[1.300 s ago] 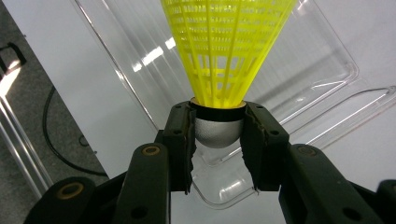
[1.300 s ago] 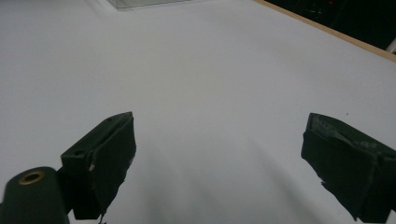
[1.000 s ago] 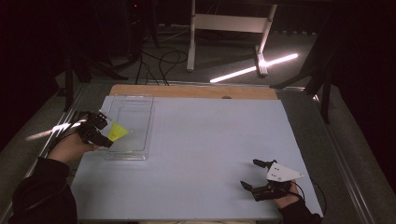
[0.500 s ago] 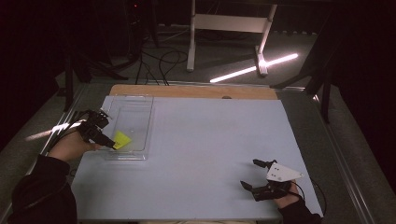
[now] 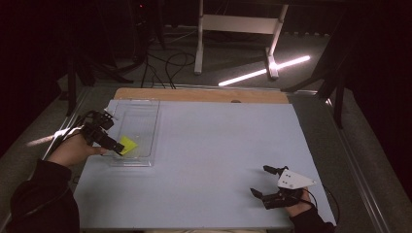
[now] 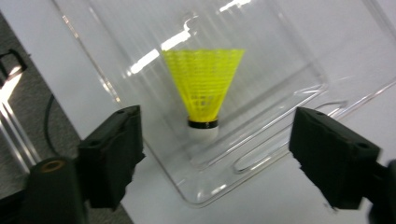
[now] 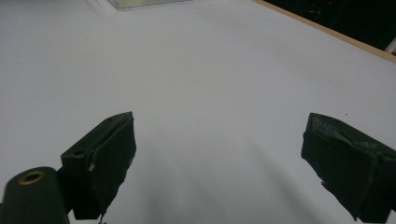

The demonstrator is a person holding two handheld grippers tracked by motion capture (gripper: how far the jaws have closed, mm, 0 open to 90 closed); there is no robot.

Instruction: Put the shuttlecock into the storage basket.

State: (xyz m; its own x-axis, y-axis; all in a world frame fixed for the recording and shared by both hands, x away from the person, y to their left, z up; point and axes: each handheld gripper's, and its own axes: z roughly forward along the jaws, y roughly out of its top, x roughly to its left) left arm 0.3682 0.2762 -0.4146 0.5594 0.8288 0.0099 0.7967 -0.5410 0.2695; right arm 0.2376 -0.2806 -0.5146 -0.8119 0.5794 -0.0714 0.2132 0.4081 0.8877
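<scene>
The left gripper (image 6: 217, 149) is hovering at the near end of the clear plastic rectangular tray (image 6: 299, 60), its jaws having just been opening and now standing wide apart, pressing on nothing. The yellow plastic shuttlecock with a white cork tip (image 6: 204, 91) is lying inside that tray, between them but untouched. Over on the pale blue table mat (image 7: 224, 70), the right gripper (image 7: 219, 158) is sitting spread wide and empty, well apart.

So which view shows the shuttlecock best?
The left gripper view: the yellow shuttlecock sits large in the clear tray, cork toward the camera. The high view gives a small yellow patch.
</scene>
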